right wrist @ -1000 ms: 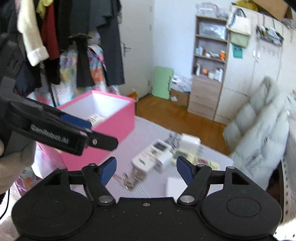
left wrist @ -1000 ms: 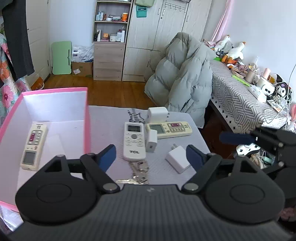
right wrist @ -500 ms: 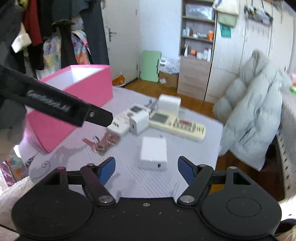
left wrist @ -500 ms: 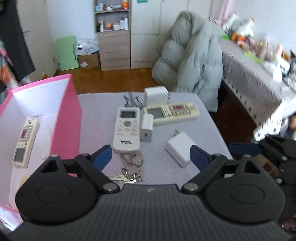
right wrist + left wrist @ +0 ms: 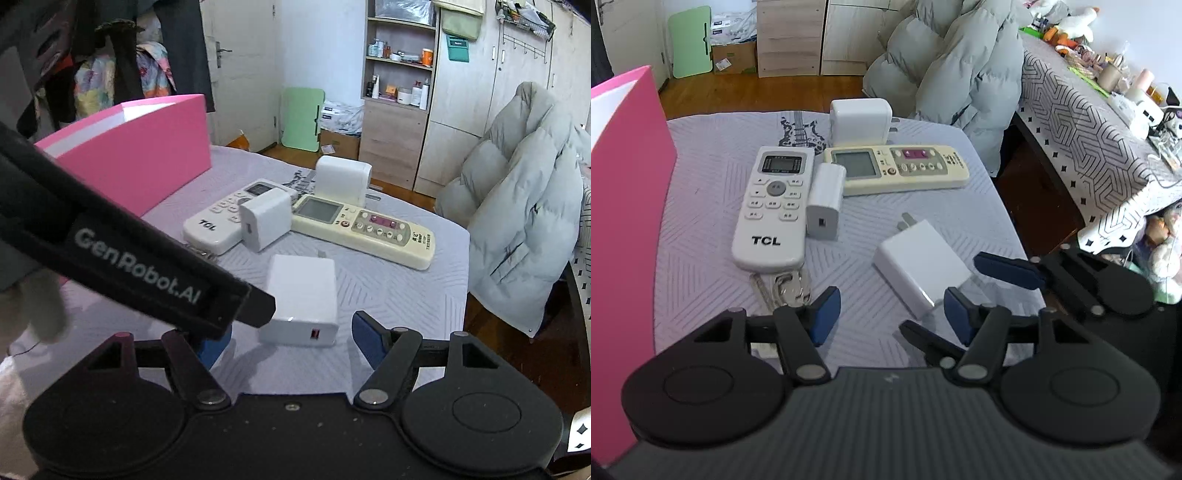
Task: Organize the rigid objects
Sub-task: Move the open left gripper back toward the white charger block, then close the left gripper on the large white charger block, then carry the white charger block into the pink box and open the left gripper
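Note:
A flat white charger point(image 5: 919, 266) point(image 5: 303, 295) lies on the grey mat, its near corner just ahead of both grippers. My left gripper point(image 5: 890, 314) hovers over it with its jaws closing; the pads do not touch it. My right gripper point(image 5: 291, 343) is open and closing a little, with the charger just beyond its tips. One of its fingers point(image 5: 1008, 271) shows at the right of the left wrist view. Farther back lie a white TCL remote point(image 5: 772, 210), a small white charger point(image 5: 823, 203), a beige remote point(image 5: 897, 170), a big white adapter point(image 5: 858, 122) and keys point(image 5: 786, 288).
The pink box point(image 5: 624, 184) point(image 5: 140, 166) stands at the mat's left. The left gripper's arm point(image 5: 147, 269) crosses the right wrist view and covers the right gripper's left fingertip. A grey puffer coat point(image 5: 524, 206) hangs past the table's right edge, beside a patterned table point(image 5: 1089, 122).
Both grippers have come down toward the flat white charger. The left gripper shifted right, away from the pink box, and its jaws have narrowed.

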`<act>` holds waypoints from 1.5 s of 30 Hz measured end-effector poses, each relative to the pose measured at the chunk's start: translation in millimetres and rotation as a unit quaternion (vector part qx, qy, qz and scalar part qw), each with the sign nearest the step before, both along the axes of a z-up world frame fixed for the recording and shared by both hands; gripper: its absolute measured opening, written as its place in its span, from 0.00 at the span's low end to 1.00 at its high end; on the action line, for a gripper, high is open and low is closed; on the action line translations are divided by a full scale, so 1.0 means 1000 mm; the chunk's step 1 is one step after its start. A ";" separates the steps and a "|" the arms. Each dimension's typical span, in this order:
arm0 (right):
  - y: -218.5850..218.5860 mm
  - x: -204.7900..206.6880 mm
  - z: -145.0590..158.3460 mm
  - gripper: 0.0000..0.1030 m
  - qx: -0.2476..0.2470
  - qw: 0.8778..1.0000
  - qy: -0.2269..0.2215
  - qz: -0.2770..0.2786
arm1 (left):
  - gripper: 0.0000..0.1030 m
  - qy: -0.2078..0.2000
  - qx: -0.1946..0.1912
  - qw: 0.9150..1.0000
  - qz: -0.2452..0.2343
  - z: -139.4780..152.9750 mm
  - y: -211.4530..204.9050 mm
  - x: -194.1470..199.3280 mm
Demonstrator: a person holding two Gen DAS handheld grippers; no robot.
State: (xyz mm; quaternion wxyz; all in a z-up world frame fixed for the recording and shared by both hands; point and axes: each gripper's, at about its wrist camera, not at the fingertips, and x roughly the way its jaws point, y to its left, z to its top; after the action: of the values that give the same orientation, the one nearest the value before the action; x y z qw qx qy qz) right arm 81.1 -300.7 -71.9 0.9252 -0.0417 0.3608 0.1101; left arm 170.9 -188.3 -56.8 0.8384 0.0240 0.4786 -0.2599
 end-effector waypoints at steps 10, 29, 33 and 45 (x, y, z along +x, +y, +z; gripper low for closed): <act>-0.001 0.009 -0.010 0.53 0.027 0.999 0.006 -0.028 | 0.47 0.018 -0.039 0.999 -0.002 -0.012 -0.009 0.013; 0.042 -0.020 0.053 0.53 0.031 0.997 -0.072 -0.027 | 0.36 -0.058 -0.069 0.996 0.019 0.066 0.038 -0.031; 0.062 -0.018 0.083 0.53 0.044 0.995 -0.088 0.002 | 0.36 -0.092 -0.050 0.994 0.039 0.102 0.064 -0.042; 0.157 0.033 0.116 0.53 0.085 0.990 -0.025 0.113 | 0.36 -0.075 -0.074 0.988 0.115 0.135 0.191 -0.028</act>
State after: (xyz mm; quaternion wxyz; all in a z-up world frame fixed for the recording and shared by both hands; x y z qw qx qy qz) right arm 114.5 -143.2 43.8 0.9156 -0.0059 0.3199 0.2433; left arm 142.7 2.6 78.4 0.8955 -0.0739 0.3939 -0.1936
